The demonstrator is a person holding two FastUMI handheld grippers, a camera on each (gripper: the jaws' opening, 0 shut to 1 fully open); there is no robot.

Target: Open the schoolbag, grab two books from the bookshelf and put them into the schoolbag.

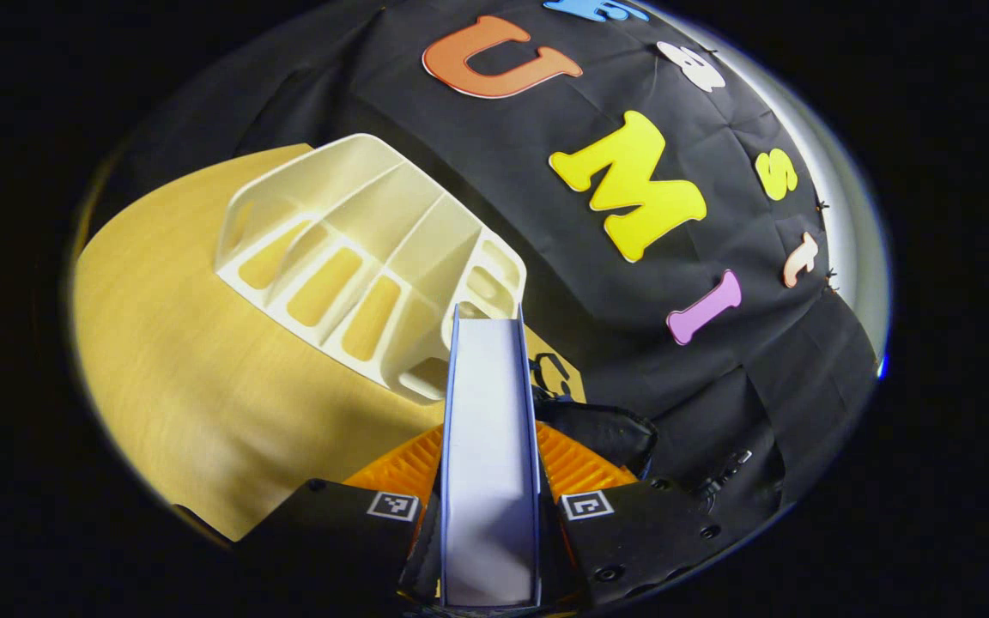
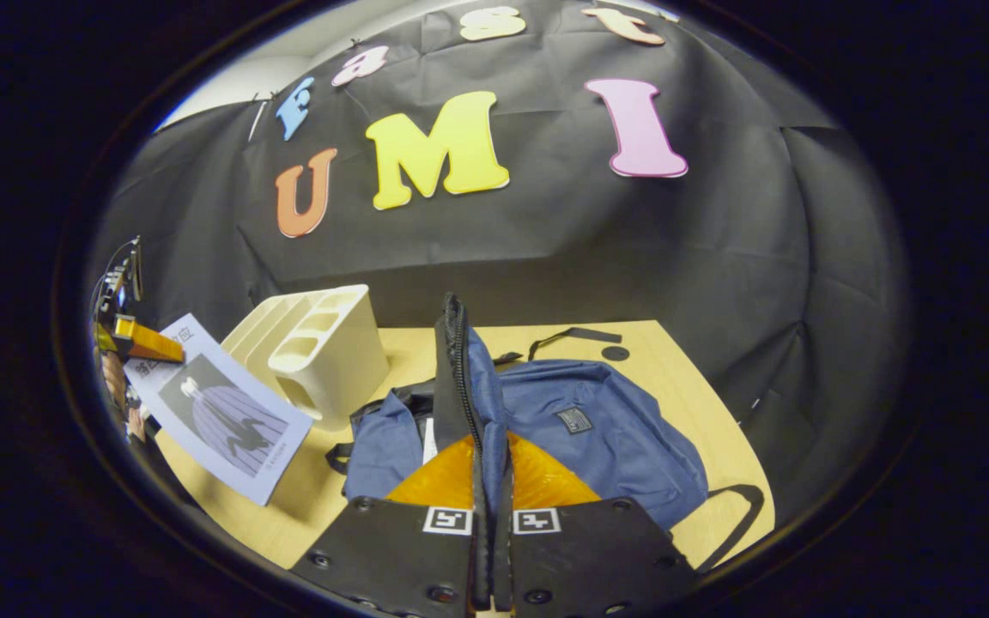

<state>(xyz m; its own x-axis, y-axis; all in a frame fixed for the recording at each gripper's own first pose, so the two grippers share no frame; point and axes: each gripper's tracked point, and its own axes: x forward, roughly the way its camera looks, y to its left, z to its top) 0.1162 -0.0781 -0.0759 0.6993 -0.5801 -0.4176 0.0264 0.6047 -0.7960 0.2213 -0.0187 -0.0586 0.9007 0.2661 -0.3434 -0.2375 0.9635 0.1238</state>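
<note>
— On the wooden table (image 2: 683,378), what do you make out?

— From the right gripper view, a blue fabric schoolbag (image 2: 597,438) lies slumped on the pale wood, soft and creased, with a small dark patch on its front and black straps trailing toward the far and right edges. The right gripper (image 2: 492,524) has both fingers pressed together on the bag's zippered flap, lifting that edge up in a thin upright ridge.

— And the bookshelf?

— A cream plastic bookshelf (image 2: 323,352), smooth and moulded, stands left of the bag and just beside it, with rounded corners and slotted dividers. In the left gripper view it (image 1: 374,257) shows oblong cut-outs through which the wood is seen.

— Where is the book?

— The left gripper (image 1: 490,515) is clamped on a book (image 1: 490,446), seen edge-on: white page block between thin bluish covers, standing upright between the ribbed pads. In the right gripper view that book (image 2: 220,416) hangs at the far left above the table's near left corner, its flat cover showing a striped grey figure, gripped by the other tool.
</note>
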